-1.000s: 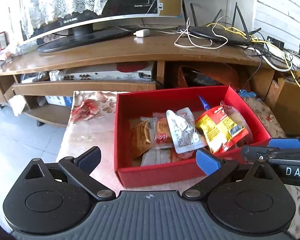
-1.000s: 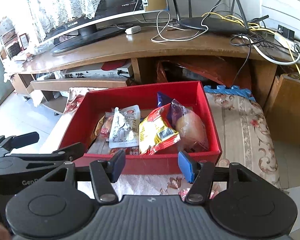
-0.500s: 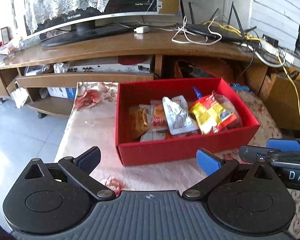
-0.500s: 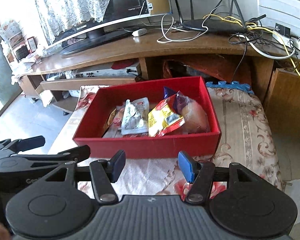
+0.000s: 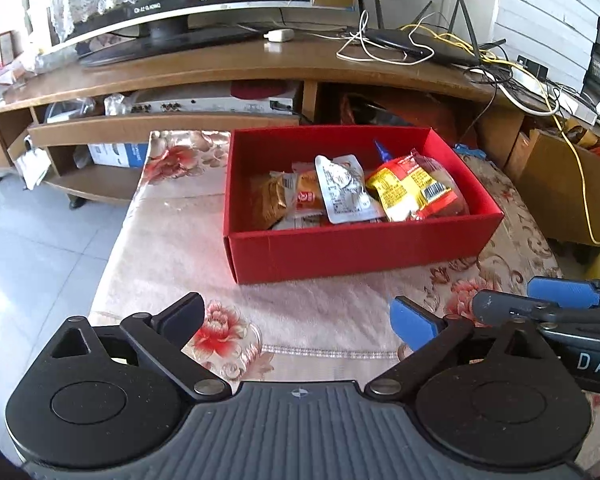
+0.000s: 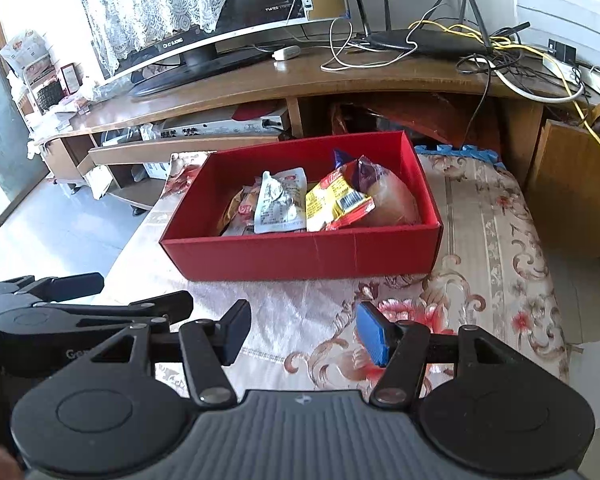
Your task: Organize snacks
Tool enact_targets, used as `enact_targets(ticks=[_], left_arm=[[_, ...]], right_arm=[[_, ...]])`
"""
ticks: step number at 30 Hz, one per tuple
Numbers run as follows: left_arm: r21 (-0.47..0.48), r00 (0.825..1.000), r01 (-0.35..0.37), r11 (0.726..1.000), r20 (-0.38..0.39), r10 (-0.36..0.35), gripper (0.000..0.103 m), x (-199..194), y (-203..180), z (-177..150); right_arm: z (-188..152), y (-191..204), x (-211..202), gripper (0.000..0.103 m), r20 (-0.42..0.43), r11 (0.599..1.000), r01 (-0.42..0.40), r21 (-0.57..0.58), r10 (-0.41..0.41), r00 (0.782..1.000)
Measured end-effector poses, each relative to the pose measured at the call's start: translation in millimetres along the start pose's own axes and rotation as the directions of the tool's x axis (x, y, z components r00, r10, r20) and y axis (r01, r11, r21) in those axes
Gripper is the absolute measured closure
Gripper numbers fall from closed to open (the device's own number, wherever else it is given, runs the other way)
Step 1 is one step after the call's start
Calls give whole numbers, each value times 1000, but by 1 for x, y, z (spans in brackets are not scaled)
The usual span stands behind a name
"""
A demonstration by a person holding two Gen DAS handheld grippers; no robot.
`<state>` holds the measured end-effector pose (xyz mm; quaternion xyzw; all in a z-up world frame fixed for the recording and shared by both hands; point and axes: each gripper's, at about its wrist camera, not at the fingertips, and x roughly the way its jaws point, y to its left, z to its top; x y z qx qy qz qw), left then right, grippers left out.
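One red box (image 5: 352,248) — two empty hand-held grippers (image 5: 300,318).

You have a monitor (image 5: 172,4) upper left on the wooden TV stand (image 5: 236,68), a router (image 5: 416,44) upper right amid tangled cables.

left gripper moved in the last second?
Yes. The left gripper has pulled back from the red box, which sits farther up the frame with more tablecloth showing.

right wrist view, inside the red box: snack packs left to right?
Inside the red box: orange-brown packet → white pouch → yellow-red packet → clear bag with pale bun. Both grippers are open, short of the box.
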<state>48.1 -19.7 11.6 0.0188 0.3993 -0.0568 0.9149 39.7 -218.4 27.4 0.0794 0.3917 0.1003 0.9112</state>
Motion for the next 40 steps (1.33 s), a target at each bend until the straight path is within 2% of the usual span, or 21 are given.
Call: enact_targets(ticks=[5, 19, 40], left_arm=[[-23, 1000, 21, 1000, -22, -21, 1, -1, 4, -7], [22, 999, 7, 1000, 45, -8, 0, -17, 6, -21], [37, 999, -4, 999, 52, 2, 0, -24, 5, -29]], right_arm=[[-8, 3, -3, 48, -5, 1000, 5, 0, -5, 1000], [-24, 0, -9, 44, -25, 999, 46, 19, -46, 999], [-31, 5, -15, 41, -29, 999, 40, 13, -39, 999]])
